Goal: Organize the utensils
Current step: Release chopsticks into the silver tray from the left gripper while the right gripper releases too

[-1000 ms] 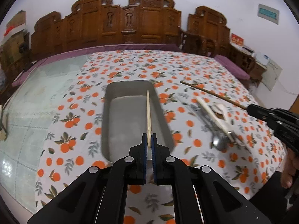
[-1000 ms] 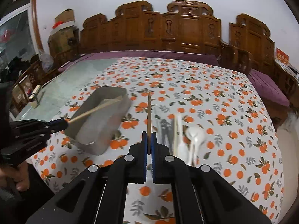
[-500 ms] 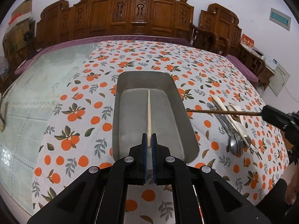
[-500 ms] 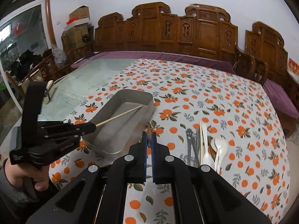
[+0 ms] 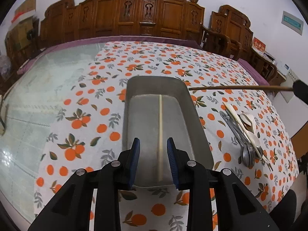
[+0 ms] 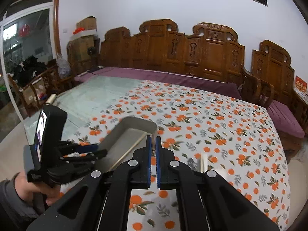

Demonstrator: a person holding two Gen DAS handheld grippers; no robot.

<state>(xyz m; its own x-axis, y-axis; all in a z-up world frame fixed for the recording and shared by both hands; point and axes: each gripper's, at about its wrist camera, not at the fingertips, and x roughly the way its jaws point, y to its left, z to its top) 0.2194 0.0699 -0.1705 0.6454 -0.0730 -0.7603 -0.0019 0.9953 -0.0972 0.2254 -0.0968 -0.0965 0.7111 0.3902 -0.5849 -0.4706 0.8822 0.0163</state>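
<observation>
Chopstick (image 5: 160, 134) in tray (image 5: 194, 119), between parted left tongs (image 5: 153, 148).

The left black two-finger gripper with blue pads (image 5: 153, 143) hangs with its jaws spread apart, gripping nothing. The right black blue-padded gripper (image 6: 153, 141) is pinched nearly closed on a thin brown wooden chopstick (image 5: 240, 87).

No text, label or number is clear enough to read.

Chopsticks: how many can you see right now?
2. One pale chopstick lies in the metal tray, released between the open left gripper fingers. One darker chopstick is held in the right gripper, reaching toward the tray. The utensil pile may hide more.
</observation>
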